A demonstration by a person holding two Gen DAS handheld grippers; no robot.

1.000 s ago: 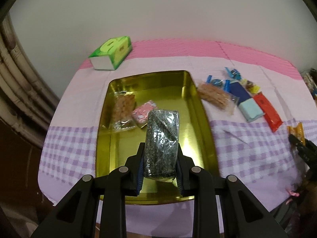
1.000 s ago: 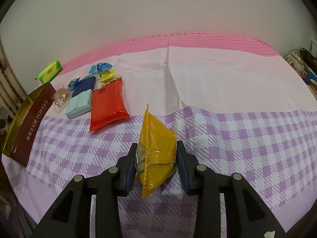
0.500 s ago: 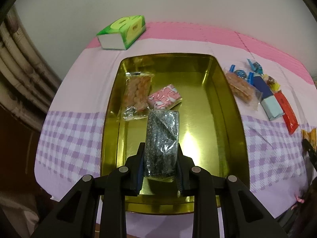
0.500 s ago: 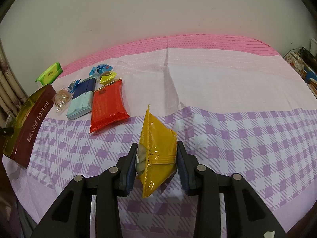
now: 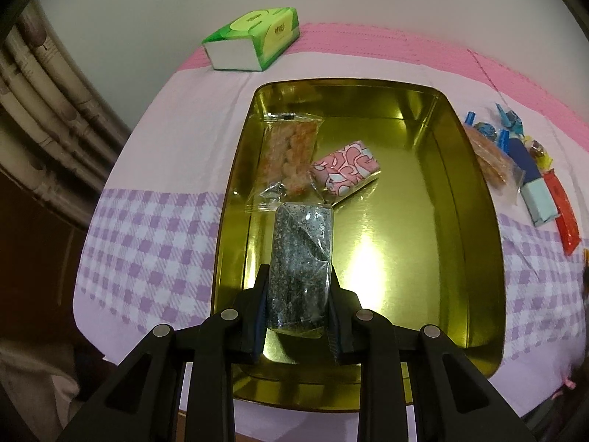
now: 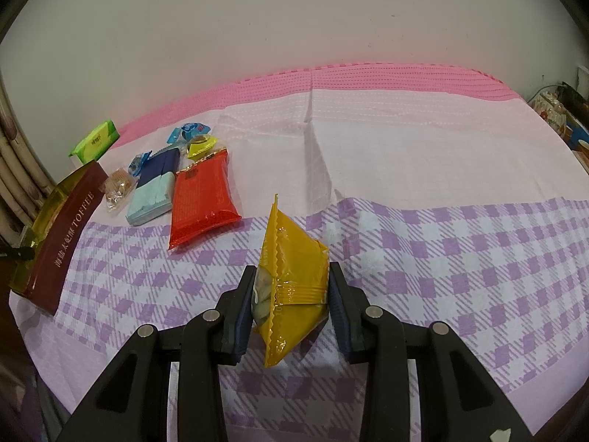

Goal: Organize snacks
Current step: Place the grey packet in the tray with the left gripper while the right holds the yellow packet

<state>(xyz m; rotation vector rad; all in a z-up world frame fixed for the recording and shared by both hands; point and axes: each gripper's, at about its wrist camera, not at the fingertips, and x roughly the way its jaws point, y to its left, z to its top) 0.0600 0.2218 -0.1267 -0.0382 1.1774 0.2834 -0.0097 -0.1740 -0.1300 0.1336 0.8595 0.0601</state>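
The left hand-held gripper [image 5: 297, 307] is clenched on a clear bag of dark speckled snacks [image 5: 300, 269], and it holds the bag over the gold tin [image 5: 475, 221]. A second ago the tin looked smaller and farther off; now it fills more of the left view, so the bag has come closer to the tin and lower. The bag's far end now sits just beside the pink sweet pack [image 5: 344, 173] and the bag of orange crackers [image 5: 289, 154], which both lie inside the tin and have not moved. The green tissue pack [image 5: 254, 38] stays on the counter [image 5: 154, 228] behind the tin. To the right of the tin lie more snacks, well apart from it: a red pack [image 5: 561, 210], a pale blue pack [image 5: 539, 199] and some small wrapped sweets [image 5: 510, 121]. The right hand-held gripper [image 6: 291, 304] grips a yellow pack [image 6: 291, 280] standing on edge over the purple checked cloth [image 6: 460, 258], and nothing there has changed since before. In that view the tin's brown side [image 6: 70, 228] shows at the far left.
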